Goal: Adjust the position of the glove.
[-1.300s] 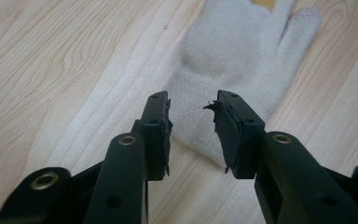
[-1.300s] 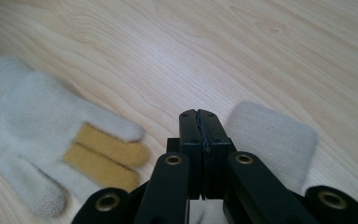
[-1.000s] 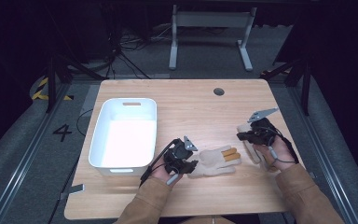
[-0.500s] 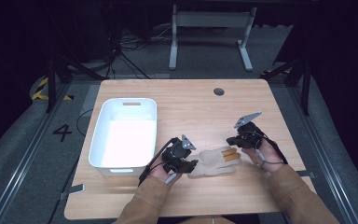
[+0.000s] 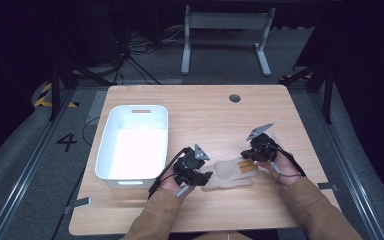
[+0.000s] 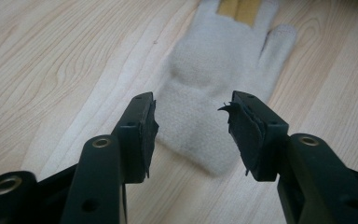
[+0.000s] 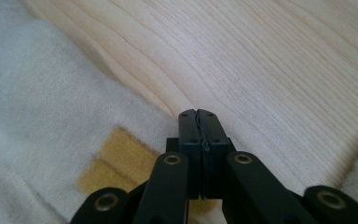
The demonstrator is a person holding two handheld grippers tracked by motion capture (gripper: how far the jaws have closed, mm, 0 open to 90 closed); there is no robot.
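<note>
left gripper (image 6: 191, 126), jaws just opening, straddles the glove (image 5: 228, 173) cuff at lower centre without pinching; right gripper (image 7: 199, 116) is shut, empty, at its fingers. next: grip the cuff.

**Around the wooden table**

A white plastic bin (image 5: 132, 142) sits on the left half of the wooden table (image 5: 205, 112), its handle slot on the far wall. A small round grommet (image 5: 234, 98) sits near the table's far edge. On the grey floor beyond stands a metal frame (image 5: 225, 37); a painted "4" (image 5: 66, 142) marks the left.
</note>
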